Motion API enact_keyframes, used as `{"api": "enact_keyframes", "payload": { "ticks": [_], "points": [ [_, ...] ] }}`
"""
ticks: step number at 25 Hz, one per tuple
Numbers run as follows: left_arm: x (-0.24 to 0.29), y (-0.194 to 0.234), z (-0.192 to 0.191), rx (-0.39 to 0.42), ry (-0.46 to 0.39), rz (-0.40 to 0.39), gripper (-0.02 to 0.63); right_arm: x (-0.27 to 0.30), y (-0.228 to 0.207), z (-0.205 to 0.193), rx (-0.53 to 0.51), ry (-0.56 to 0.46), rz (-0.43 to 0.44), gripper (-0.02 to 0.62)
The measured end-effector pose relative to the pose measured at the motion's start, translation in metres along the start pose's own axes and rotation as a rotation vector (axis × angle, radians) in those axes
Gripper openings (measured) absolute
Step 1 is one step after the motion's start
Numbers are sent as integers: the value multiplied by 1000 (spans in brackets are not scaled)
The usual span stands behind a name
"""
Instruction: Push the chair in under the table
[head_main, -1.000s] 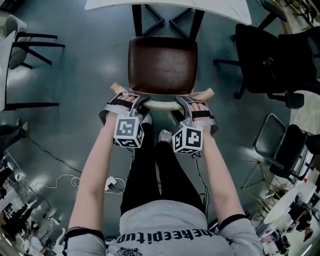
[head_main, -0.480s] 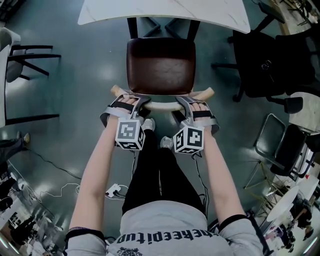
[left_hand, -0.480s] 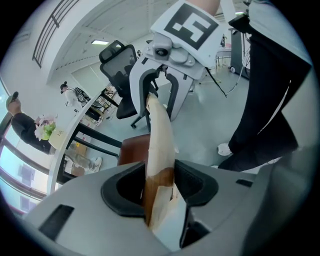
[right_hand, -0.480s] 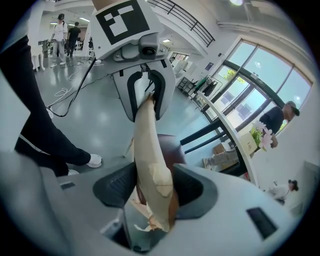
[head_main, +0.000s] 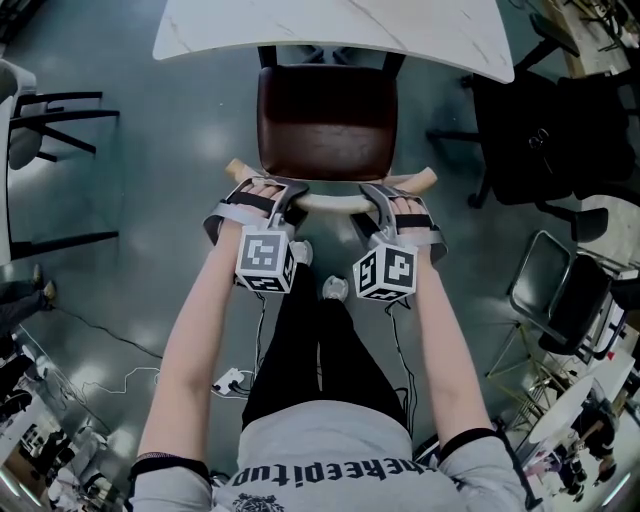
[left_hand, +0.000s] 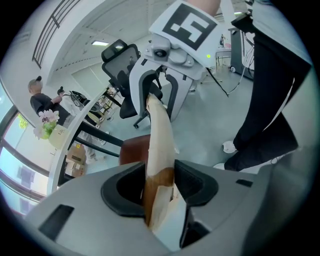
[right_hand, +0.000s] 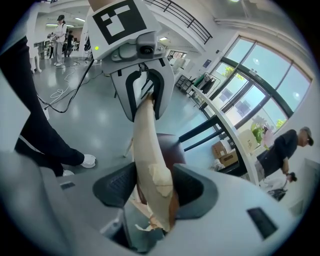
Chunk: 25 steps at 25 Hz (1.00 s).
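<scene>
A chair with a dark brown seat (head_main: 326, 122) stands before me, its front tucked just under the white marble table (head_main: 330, 32). Its curved pale wooden backrest (head_main: 330, 203) faces me. My left gripper (head_main: 283, 198) is shut on the backrest's left part, my right gripper (head_main: 377, 198) on its right part. In the left gripper view the backrest rail (left_hand: 160, 150) runs between the jaws toward the right gripper (left_hand: 155, 97). The right gripper view shows the worn rail (right_hand: 150, 160) clamped, with the left gripper (right_hand: 145, 92) at its far end.
A black office chair (head_main: 545, 125) stands at the right, a folding chair (head_main: 560, 295) below it. Another chair (head_main: 45, 120) and table edge are at the left. A cable and plug (head_main: 230, 382) lie on the grey floor by my legs.
The chair has slid forward with both grippers on its backrest; the seat's front is now under the table edge.
</scene>
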<state>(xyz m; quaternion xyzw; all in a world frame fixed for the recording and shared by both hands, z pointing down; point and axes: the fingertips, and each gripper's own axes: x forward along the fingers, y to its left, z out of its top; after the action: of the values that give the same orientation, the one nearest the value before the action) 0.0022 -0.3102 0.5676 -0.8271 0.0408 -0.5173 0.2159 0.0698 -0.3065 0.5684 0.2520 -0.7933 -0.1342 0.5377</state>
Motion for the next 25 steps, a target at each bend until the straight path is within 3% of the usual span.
{"api": "enact_keyframes", "payload": {
  "ticks": [8, 25],
  "points": [
    [5, 19, -4, 6, -6, 4, 187, 9, -18, 0, -3, -7, -9, 233],
    [6, 19, -4, 12, -10, 1, 187, 9, -18, 1, -32, -32, -9, 233]
  ]
}}
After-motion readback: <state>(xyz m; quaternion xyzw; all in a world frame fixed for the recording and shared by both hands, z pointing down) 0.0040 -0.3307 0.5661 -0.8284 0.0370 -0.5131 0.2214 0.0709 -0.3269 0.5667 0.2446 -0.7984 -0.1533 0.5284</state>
